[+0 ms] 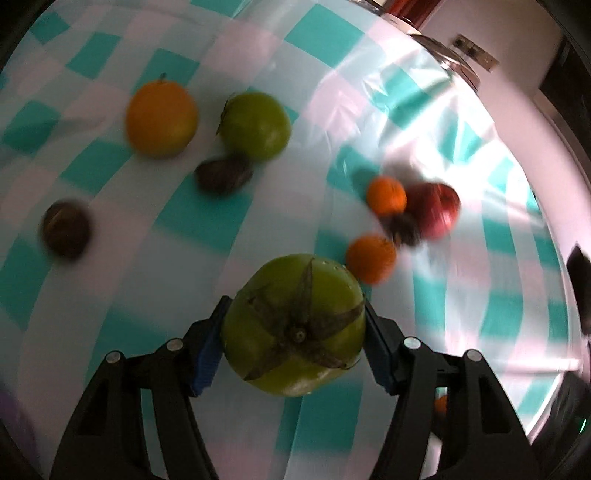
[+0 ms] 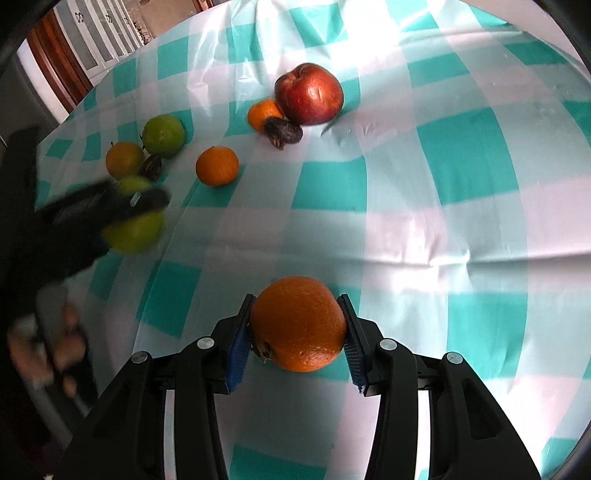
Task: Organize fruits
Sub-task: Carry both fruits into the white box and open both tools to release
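Observation:
My left gripper (image 1: 293, 325) is shut on a green persimmon (image 1: 295, 325), stem side toward the camera, held above the checked tablecloth (image 1: 184, 221). It also shows in the right wrist view (image 2: 135, 227), with that gripper (image 2: 107, 206) around it. My right gripper (image 2: 297, 325) is shut on a large orange (image 2: 299, 323), low over the cloth. On the cloth lie a red apple (image 2: 310, 92), two small oranges (image 2: 217, 165) (image 2: 263, 112), a second green persimmon (image 2: 163, 134), a yellow-orange fruit (image 2: 123, 158) and dark dates (image 2: 282, 133).
In the left wrist view the yellow-orange fruit (image 1: 160, 118), green persimmon (image 1: 256, 125) and two dates (image 1: 223, 175) (image 1: 66, 227) lie far left. The apple (image 1: 437, 206) and small oranges (image 1: 386, 195) lie right. The table edge (image 1: 554, 258) curves at right. Cabinets (image 2: 96, 33) stand beyond.

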A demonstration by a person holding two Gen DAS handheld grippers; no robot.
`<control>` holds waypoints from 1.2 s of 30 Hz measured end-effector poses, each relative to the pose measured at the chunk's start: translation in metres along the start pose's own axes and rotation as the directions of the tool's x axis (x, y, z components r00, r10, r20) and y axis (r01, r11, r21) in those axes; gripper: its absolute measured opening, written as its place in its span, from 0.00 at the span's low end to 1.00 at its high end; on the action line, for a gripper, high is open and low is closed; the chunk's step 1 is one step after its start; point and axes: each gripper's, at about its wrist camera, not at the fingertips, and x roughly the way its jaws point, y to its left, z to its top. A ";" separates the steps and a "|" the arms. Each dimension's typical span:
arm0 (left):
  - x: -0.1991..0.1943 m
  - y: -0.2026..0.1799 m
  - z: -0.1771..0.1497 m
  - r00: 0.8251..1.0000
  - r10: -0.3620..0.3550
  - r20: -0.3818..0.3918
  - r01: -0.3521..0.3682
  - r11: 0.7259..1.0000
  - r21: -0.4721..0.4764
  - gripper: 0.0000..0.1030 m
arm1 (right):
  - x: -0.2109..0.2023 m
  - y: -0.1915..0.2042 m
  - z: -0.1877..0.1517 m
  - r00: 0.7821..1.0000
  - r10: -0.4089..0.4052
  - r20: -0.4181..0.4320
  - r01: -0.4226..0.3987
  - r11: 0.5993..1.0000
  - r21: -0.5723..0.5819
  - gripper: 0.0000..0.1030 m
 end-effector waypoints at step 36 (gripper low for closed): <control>-0.368 0.167 -0.155 0.937 0.297 0.185 -0.292 0.955 -0.052 0.64 | -0.235 0.233 -0.102 0.855 0.518 -0.037 -0.494 0.789 -0.367 0.43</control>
